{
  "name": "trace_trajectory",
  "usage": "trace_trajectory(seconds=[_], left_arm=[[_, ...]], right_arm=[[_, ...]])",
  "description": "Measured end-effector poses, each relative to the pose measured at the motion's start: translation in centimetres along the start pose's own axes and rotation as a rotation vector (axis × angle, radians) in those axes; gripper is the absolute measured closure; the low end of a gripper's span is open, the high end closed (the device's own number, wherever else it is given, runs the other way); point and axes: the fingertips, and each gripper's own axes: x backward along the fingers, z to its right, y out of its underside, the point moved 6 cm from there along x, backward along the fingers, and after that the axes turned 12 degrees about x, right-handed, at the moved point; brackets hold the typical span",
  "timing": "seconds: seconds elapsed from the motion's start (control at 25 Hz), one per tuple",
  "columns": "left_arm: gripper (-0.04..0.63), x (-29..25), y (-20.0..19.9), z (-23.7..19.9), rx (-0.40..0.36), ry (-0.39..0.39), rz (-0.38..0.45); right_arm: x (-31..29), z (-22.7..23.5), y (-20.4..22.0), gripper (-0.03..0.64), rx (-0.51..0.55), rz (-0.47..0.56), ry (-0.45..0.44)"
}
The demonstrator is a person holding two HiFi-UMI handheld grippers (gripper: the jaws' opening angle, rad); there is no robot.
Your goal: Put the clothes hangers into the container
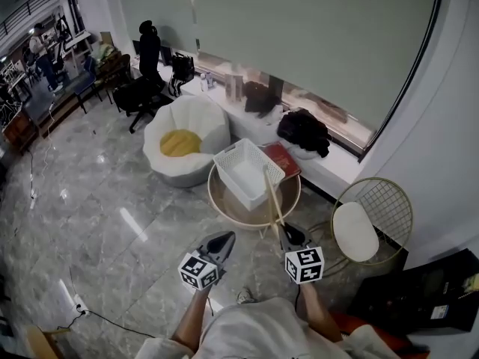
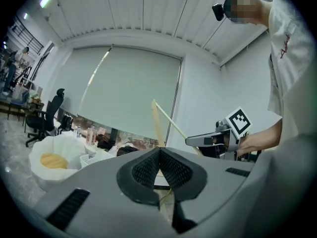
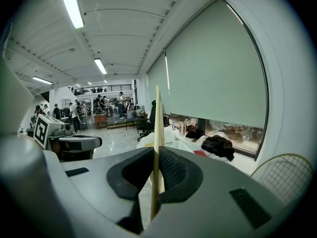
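A pale wooden clothes hanger (image 1: 272, 197) is clamped in my right gripper (image 1: 290, 233), which is shut on it; in the right gripper view the hanger (image 3: 157, 118) stands upright between the pads (image 3: 171, 167). Its far end reaches over the white slatted basket (image 1: 238, 155) on the round table (image 1: 292, 200). My left gripper (image 1: 221, 241) floats to the left of the right one, short of the table, jaws together and empty. The left gripper view shows its tips (image 2: 159, 151) meeting, with the hanger (image 2: 158, 125) and the right gripper (image 2: 210, 140) beyond.
A white beanbag seat with a yellow cushion (image 1: 185, 144) sits left of the table. To the right stands a gold wire chair (image 1: 370, 226). A window ledge holds dark clothing (image 1: 303, 132) and a red book (image 1: 283, 158). Office chairs (image 1: 138, 92) stand further back.
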Motion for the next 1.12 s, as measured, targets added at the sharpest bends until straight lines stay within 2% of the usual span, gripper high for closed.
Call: trace_trajectory(seconds=[0.4,0.76,1.12], left_arm=[[0.566,-0.7,0.4,-1.8,0.016,0.024,-0.031],[0.566,-2.0,0.4,-3.4,0.034,0.005,-0.030],[0.566,-5.4,-0.7,-6.9,0.034,-0.023,-0.024]], right_arm=[[-1.5,0.2,0.4,0.560,-0.020,-0.021,0.028],[-3.7,1.4,0.5,0.560,-0.013,-0.032,0.016],[-8.6,3.7,0.4,0.560,-0.017,-0.030,-0.019]])
